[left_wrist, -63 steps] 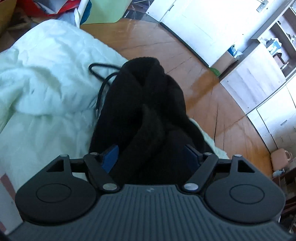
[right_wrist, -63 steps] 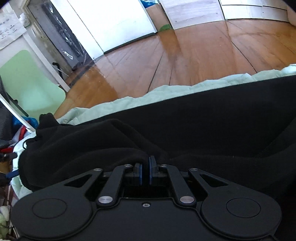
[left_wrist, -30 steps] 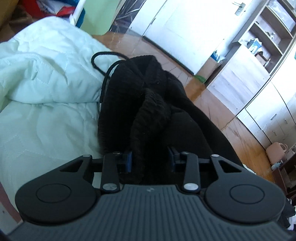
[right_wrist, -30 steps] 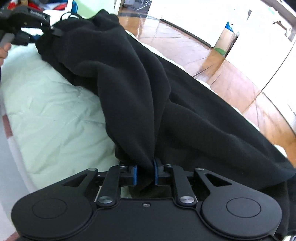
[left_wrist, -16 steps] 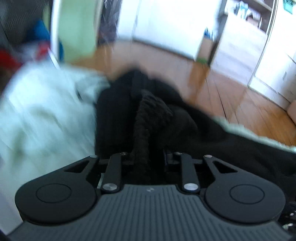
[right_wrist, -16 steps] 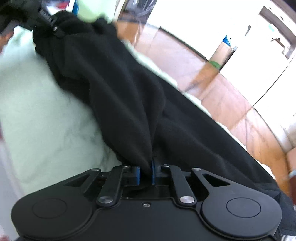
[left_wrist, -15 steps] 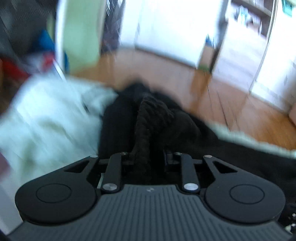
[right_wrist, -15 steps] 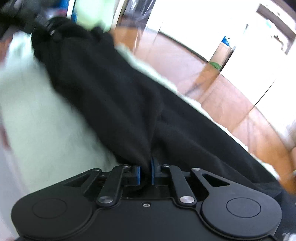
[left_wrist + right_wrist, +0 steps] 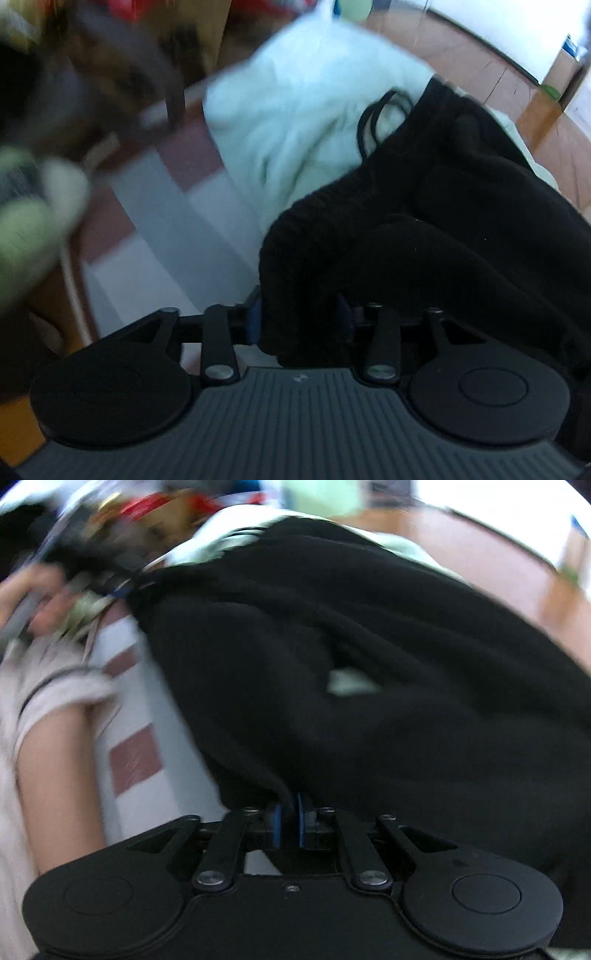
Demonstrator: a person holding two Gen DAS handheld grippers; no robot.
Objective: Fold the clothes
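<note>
While pinched between both, one black garment (image 9: 461, 229), two grippers: left gripper (image 9: 299, 321), right gripper (image 9: 289, 825).

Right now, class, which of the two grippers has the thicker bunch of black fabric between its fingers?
The left gripper: a thick roll of the black garment holds its fingers apart, whereas the right gripper pinches only a thin edge, fingers almost touching.

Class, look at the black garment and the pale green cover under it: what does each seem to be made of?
Black garment: probably fleece or a soft knit; matte, fuzzy, thick rounded folds. Pale green cover: seems padded quilted fabric; puffy, softly creased, though blurred here.
</note>
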